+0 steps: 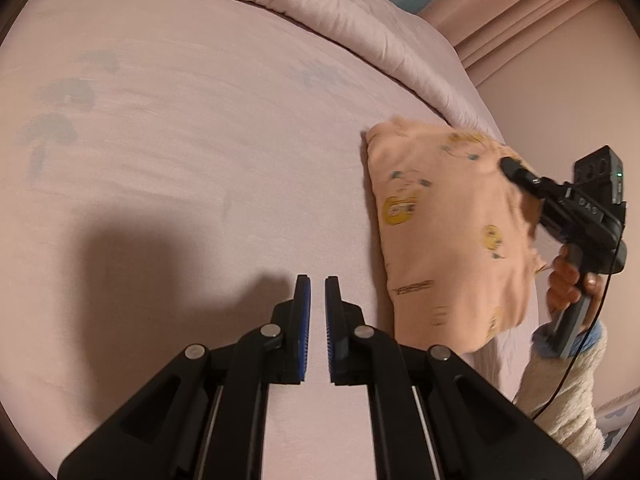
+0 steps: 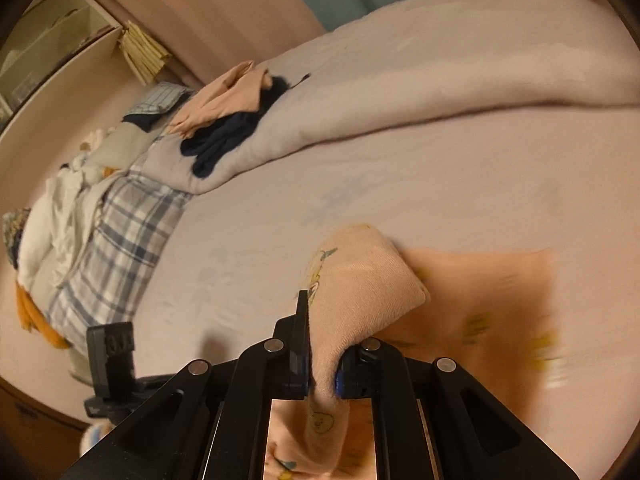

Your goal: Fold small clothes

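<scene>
While the peach garment point(image 1: 448, 232) hangs in a soft, slack sheet at the right side of the bed, the right gripper point(image 1: 510, 166) pinches its upper edge, black fingers closed on the cloth. From the right wrist view the same grip shows close up: a thick fold of knitted, finely ribbed fabric point(image 2: 360, 292) bulges up between the two black fingers of the right gripper point(image 2: 322, 376), squeezed against their blue pads, and the rest of the cloth spreads away to the right in a blur. Small yellow and blue cartoon prints dot the peach cotton.

A hand point(image 1: 568, 280) wraps the gripper's dark handle, and a fluffy cream sleeve point(image 1: 568, 392) with a blue cuff covers the wrist below it. A thin black cable runs down past the sleeve.

Lower in the left wrist view, the left gripper point(image 1: 317, 320) hovers over the bare sheet with its fingers drawn nearly together, only a narrow slit between the ridged blue pads, and nothing between them. It sits just left of the garment's lower corner, apart from it.

Smooth pale pink bedsheet point(image 1: 200, 140) covers the mattress, with faint grey-blue prints showing through. A puffy quilted blanket point(image 2: 440, 64) lies bunched along the far edge in a long rounded roll. On its left end sit a dark navy garment point(image 2: 224, 136) and a folded peach piece point(image 2: 228, 96). Further left lie a blue-and-white plaid cloth point(image 2: 120, 232) and crumpled white laundry point(image 2: 52, 216).
</scene>
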The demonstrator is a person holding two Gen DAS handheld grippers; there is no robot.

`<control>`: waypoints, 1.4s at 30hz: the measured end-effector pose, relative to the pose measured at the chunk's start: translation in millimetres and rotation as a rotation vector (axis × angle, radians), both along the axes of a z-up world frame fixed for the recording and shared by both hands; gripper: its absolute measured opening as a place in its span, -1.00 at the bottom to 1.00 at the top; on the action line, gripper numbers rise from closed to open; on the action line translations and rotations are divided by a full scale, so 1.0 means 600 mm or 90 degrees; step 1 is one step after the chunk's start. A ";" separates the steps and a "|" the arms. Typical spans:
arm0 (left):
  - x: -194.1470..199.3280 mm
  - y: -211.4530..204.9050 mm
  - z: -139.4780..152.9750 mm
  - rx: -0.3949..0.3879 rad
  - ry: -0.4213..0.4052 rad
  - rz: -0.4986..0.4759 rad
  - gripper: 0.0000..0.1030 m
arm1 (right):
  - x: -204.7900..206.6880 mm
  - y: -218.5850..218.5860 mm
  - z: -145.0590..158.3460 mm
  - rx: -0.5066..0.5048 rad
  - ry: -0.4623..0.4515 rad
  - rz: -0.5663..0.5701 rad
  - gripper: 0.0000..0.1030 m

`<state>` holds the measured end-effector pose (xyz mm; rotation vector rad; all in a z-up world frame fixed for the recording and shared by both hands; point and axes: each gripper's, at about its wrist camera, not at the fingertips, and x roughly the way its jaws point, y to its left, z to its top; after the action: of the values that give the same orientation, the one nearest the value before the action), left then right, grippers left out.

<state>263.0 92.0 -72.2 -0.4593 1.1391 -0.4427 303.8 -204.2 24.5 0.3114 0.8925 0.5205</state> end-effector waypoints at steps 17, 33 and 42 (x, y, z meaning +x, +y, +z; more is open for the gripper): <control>0.030 -0.129 -0.006 -0.011 0.014 -0.096 -0.83 | 0.003 -0.153 -0.186 0.160 0.143 -0.107 -0.18; -0.001 -0.145 -0.022 -0.048 0.022 -0.090 -0.82 | -0.147 -0.106 -0.167 0.101 0.061 0.006 -0.15; -0.010 -0.141 -0.023 -0.052 0.033 -0.085 -0.82 | -0.132 -0.049 -0.173 -0.040 0.038 0.027 -0.63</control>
<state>256.9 7.5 -85.7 -0.4689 1.2092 -0.5988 224.8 -233.6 -79.4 0.2529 0.9724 0.5232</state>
